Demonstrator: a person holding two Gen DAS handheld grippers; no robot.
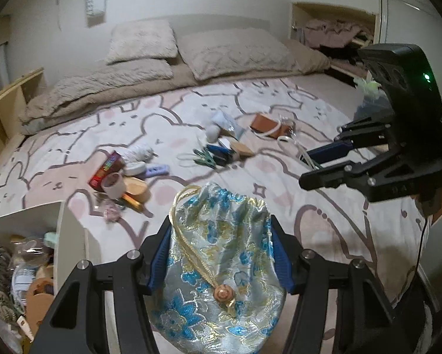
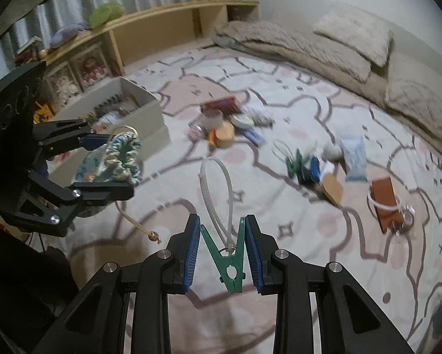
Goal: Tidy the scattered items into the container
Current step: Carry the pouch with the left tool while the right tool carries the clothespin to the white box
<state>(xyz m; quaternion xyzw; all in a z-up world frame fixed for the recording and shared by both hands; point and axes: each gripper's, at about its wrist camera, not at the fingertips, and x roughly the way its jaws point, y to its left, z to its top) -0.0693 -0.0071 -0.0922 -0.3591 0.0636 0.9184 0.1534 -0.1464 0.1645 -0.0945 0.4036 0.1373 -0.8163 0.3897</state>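
Observation:
My left gripper (image 1: pixel 221 253) is shut on a blue-and-gold brocade drawstring pouch (image 1: pixel 221 268), which hangs above the bunny-print bedspread. The right wrist view shows the same left gripper (image 2: pixel 114 165) with the pouch (image 2: pixel 111 162) in front of the white box (image 2: pixel 150 112). This open white box (image 1: pixel 70 236) sits at lower left and holds several items. My right gripper (image 2: pixel 222 247) is shut on a green clothespin (image 2: pixel 229 265). A white zip-tie loop (image 2: pixel 218 188) hangs from the pin. In the left wrist view the right gripper (image 1: pixel 306 169) hovers at the right.
Scattered on the bedspread are a red box (image 1: pixel 106 171), a tape roll (image 1: pixel 114 185), a round wooden box (image 1: pixel 136 187), green clips (image 1: pixel 206 157) and a brown wallet (image 1: pixel 265 124). Pillows (image 1: pixel 232 50) and a blanket lie at the head. A wooden shelf (image 2: pixel 150 20) runs beside the bed.

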